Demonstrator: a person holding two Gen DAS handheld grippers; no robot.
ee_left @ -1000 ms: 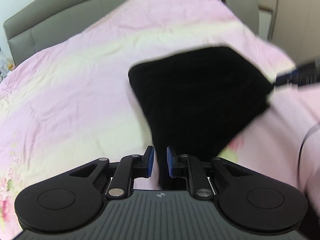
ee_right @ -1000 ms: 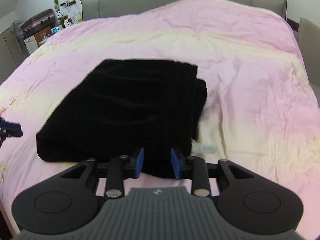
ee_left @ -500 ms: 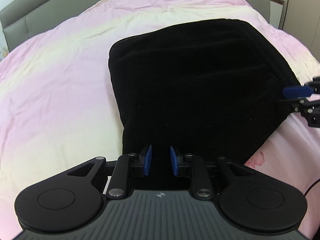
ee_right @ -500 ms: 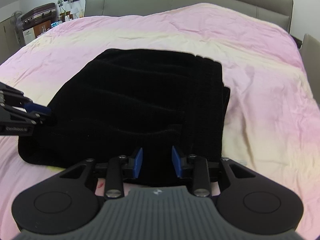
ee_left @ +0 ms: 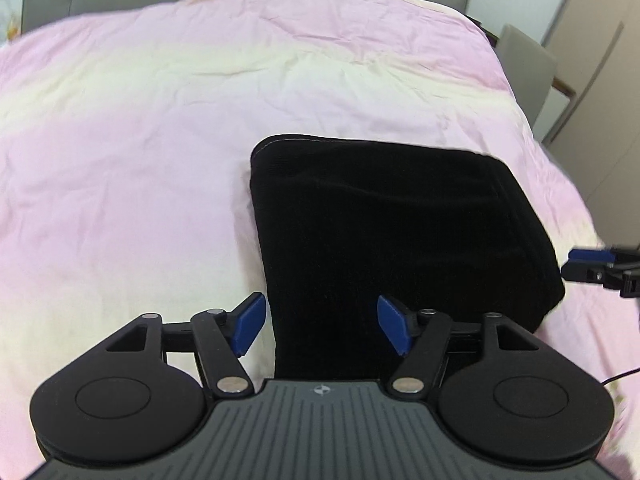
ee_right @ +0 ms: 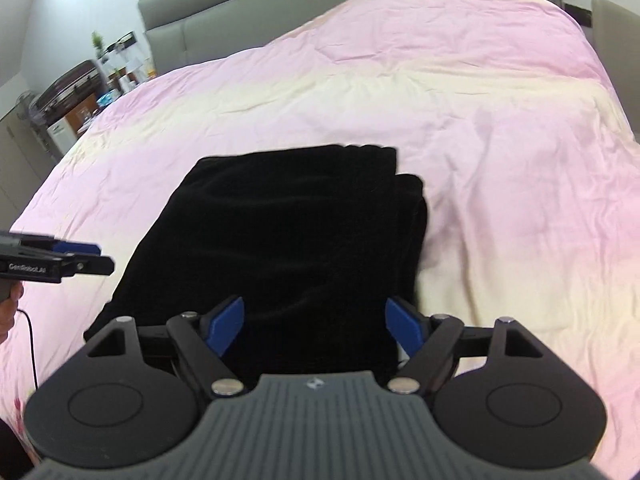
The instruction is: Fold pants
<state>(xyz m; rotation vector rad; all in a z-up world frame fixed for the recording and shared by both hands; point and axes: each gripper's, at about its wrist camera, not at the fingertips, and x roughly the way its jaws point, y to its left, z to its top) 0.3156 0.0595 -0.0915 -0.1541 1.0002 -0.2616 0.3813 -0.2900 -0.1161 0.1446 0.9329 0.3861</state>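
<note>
Pants (ee_left: 392, 232): folded black stack on your pink duvet (ee_left: 140, 152), lying ahead of both spread, empty jaws; your left gripper (ee_left: 319, 322) and right gripper (ee_right: 315, 325) hover level; headboard (ee_right: 360, 4) beyond.

The left gripper (ee_left: 322, 328) is held with its blue pads (ee_left: 250, 323) spread wide, nothing gripped between them. The right gripper (ee_right: 314, 326) is likewise spread wide and grips nothing. Each is seen from the other: at 3 o'clock and at 9 o'clock.
</note>
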